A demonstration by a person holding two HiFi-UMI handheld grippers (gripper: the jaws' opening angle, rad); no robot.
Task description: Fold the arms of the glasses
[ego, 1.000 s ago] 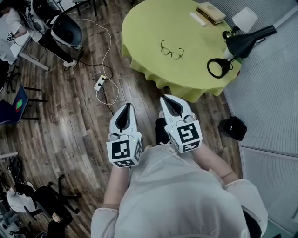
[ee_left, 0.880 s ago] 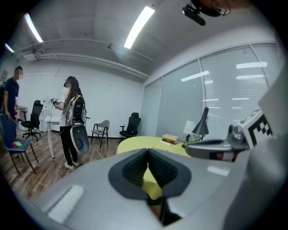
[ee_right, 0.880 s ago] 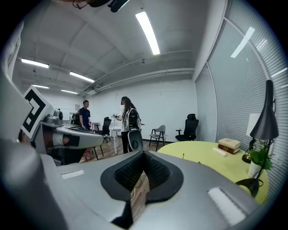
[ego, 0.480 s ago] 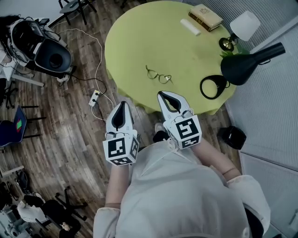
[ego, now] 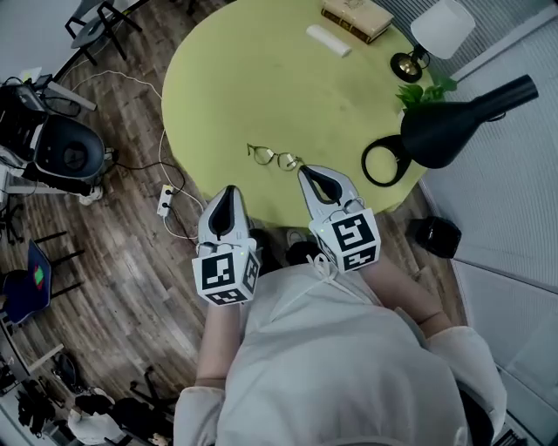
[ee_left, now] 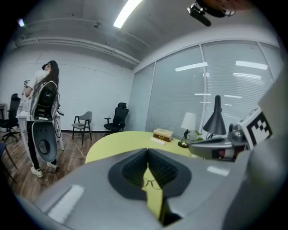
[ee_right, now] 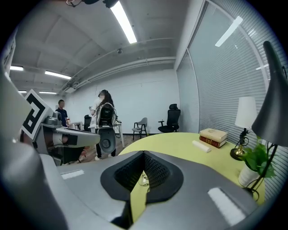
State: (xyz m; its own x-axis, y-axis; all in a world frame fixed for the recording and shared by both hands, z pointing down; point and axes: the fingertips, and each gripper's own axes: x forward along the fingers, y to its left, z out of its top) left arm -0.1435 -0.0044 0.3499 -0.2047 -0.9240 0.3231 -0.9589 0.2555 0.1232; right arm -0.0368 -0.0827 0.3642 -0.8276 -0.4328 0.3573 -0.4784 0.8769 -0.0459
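A pair of thin wire-rimmed glasses (ego: 275, 158) lies arms open near the front edge of the round yellow-green table (ego: 253, 78). My left gripper (ego: 228, 190) hovers at the table's near edge, just short and left of the glasses, jaws shut and empty. My right gripper (ego: 307, 172) is just right of the glasses, over the table edge, also shut and empty. In the left gripper view the glasses (ee_left: 150, 183) show through the slit below the closed tips (ee_left: 147, 152). In the right gripper view only part of the glasses (ee_right: 144, 180) peeks past the tips (ee_right: 143, 153).
A black desk lamp (ego: 453, 122) with a ring base stands at the table's right. At the back are a white-shaded lamp (ego: 440, 26), a small plant (ego: 420, 91), a book (ego: 356, 16) and a white case (ego: 329, 40). On the floor lie a black bin (ego: 433, 237) and a power strip (ego: 163, 199).
The table and glasses have come much nearer in the head view. Both grippers have moved forward from over the floor to the table's near edge, still shut.
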